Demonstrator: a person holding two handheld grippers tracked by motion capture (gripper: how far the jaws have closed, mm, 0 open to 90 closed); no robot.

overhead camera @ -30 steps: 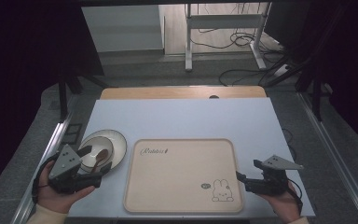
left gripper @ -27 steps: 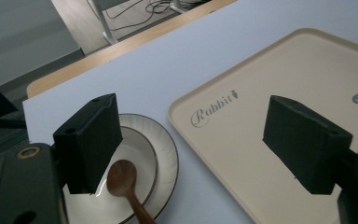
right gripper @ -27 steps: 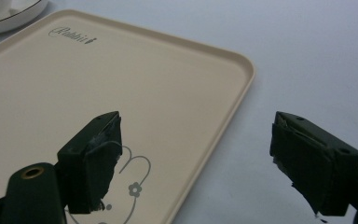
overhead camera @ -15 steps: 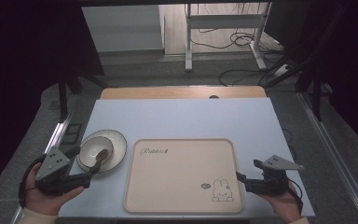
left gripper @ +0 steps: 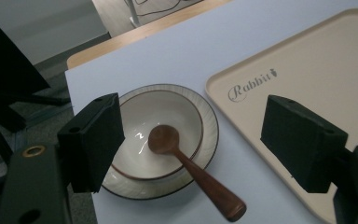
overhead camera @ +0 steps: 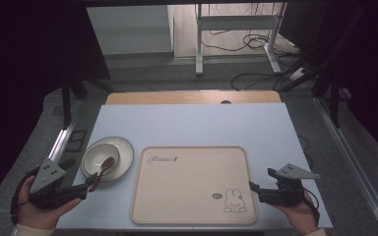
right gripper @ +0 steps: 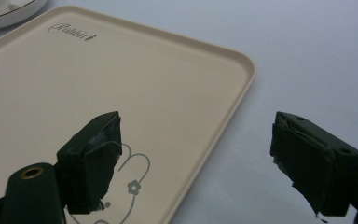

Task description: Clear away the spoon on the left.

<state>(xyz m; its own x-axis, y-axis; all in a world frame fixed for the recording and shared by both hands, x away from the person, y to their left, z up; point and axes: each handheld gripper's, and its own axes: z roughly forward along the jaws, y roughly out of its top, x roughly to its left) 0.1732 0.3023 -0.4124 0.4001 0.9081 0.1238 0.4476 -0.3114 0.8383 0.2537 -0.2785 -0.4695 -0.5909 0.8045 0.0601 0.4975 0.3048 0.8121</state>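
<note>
A white bowl (overhead camera: 107, 158) with dark rim lines stands on the table at the left, beside a beige tray (overhead camera: 192, 184) with a rabbit print. A brown wooden spoon (overhead camera: 102, 171) rests in the bowl, its handle sticking out over the near rim. My left gripper (overhead camera: 86, 189) is open just short of the handle's end. In the left gripper view its jaws (left gripper: 198, 140) stand wide on either side of the spoon (left gripper: 191, 175) and bowl (left gripper: 158, 135), touching neither. My right gripper (overhead camera: 253, 189) is open and empty at the tray's right near corner (right gripper: 121, 84).
The pale blue table top (overhead camera: 202, 123) stretches beyond the tray to a wooden strip (overhead camera: 192, 97) at the far edge. The tray (left gripper: 317, 79) holds nothing. Cables and a metal stand (overhead camera: 236, 29) are on the floor past the table.
My left gripper has drawn back from over the bowl toward the left near corner. The spoon lies in the bowl. The right gripper has stayed put.
</note>
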